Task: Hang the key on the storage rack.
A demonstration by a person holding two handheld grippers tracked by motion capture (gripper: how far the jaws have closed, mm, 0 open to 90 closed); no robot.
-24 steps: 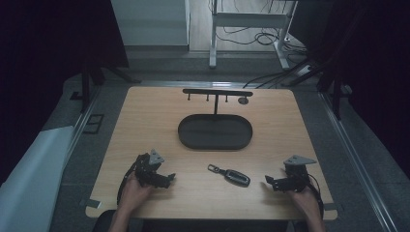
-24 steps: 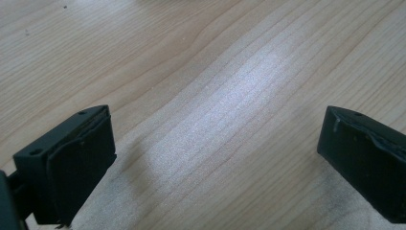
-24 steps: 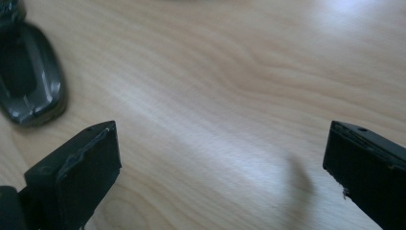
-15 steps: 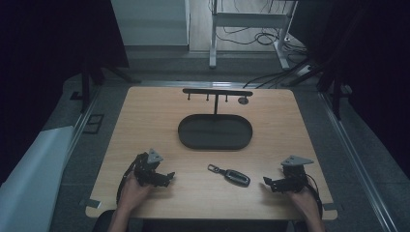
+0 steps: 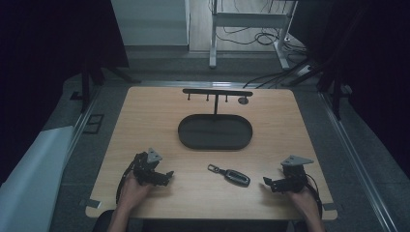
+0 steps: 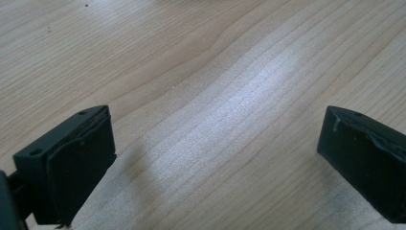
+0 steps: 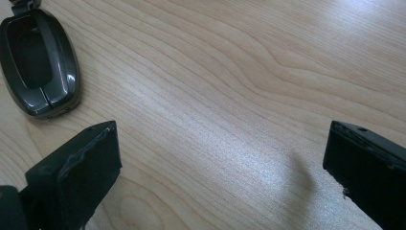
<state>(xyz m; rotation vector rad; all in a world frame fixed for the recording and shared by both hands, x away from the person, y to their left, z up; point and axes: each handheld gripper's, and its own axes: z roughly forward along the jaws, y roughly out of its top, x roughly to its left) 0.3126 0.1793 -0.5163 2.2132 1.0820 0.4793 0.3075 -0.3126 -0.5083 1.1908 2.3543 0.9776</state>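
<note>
Left hand-held gripper sits low over the table, jaws wide apart, nothing between them; the left gripper view has bare wood grain ahead. It points inward, toward the middle of the table.

Key fob lies flat on the table between the two hand-held grippers, nearer the right one, untouched. In the right gripper view the fob is ahead and off to the side of one jaw, outside the gap, not lined up.

Right hand-held gripper is low too, jaws wide apart, empty, pointing toward the fob.

Black oval tray is well ahead of both hand-held grippers, mid-table, looks empty. Hook rack stands just behind it, a small round tag hanging near its end; pegs otherwise look bare, too small to be sure.

Progress, as a judgement: start of work. Nothing grasped, nothing moved into tray or onto rack. Everything is left: line the right hand-held gripper up on the fob, close, lift, carry forward. Whether it goes to the tray or the rack I cannot tell.
</note>
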